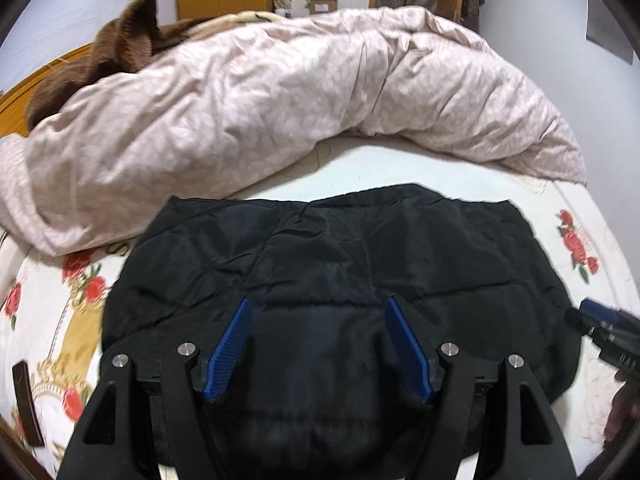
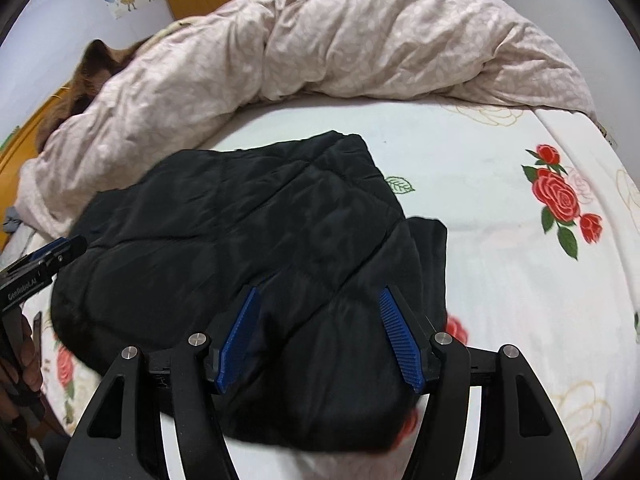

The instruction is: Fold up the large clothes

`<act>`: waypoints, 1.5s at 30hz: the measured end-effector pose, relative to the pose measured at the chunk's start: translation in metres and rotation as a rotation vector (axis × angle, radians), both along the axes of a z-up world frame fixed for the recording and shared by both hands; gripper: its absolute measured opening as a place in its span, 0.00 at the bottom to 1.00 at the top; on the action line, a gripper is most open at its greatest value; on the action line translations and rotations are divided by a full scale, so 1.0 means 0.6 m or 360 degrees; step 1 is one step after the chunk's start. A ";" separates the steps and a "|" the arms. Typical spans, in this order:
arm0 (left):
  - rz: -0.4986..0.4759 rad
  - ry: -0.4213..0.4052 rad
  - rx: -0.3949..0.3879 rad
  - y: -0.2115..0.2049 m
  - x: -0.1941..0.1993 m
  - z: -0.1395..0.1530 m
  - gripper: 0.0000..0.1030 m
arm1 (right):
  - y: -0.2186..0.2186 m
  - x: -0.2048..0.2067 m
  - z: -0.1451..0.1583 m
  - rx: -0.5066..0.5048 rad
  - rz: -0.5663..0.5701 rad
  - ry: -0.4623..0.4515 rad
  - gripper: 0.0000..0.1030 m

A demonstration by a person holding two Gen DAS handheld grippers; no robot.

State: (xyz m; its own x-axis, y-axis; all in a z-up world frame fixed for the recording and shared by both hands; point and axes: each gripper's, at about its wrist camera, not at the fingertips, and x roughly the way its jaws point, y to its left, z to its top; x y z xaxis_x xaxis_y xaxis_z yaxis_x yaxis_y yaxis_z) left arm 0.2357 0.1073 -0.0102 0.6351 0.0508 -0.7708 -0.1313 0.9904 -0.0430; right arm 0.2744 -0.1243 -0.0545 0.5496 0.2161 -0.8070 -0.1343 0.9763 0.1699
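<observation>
A black quilted jacket (image 1: 340, 256) lies folded into a compact bundle on the white rose-print bed sheet (image 1: 400, 164); it also shows in the right wrist view (image 2: 240, 216). My left gripper (image 1: 318, 308) is open and empty, its blue pads hovering over the jacket's near part. My right gripper (image 2: 318, 300) is open and empty over the jacket's near right part, where a lower layer sticks out at the right. The right gripper shows at the right edge of the left wrist view (image 1: 600, 328); the left gripper shows at the left edge of the right wrist view (image 2: 48, 256).
A crumpled pink duvet (image 1: 260, 100) lies across the far side of the bed, with a brown furry blanket (image 1: 120, 44) behind it. An orange wooden headboard (image 1: 24, 92) is at the left. Bare sheet (image 2: 500, 208) lies right of the jacket.
</observation>
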 end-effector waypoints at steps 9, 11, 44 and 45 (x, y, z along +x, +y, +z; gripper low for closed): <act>0.0052 -0.0078 -0.0021 -0.012 -0.120 0.084 0.69 | 0.013 -0.129 0.070 0.0060 0.0014 -0.0093 0.61; 0.0054 -0.0095 -0.0007 -0.017 -0.143 0.098 0.69 | 0.016 -0.153 0.083 0.0060 0.0021 -0.0111 0.61; 0.0017 0.0069 -0.0022 -0.063 -0.374 0.041 0.69 | 0.058 -0.369 0.104 -0.0117 0.0101 -0.0169 0.61; 0.0017 0.0070 -0.0029 -0.062 -0.375 0.040 0.69 | 0.058 -0.369 0.104 -0.0122 0.0103 -0.0168 0.61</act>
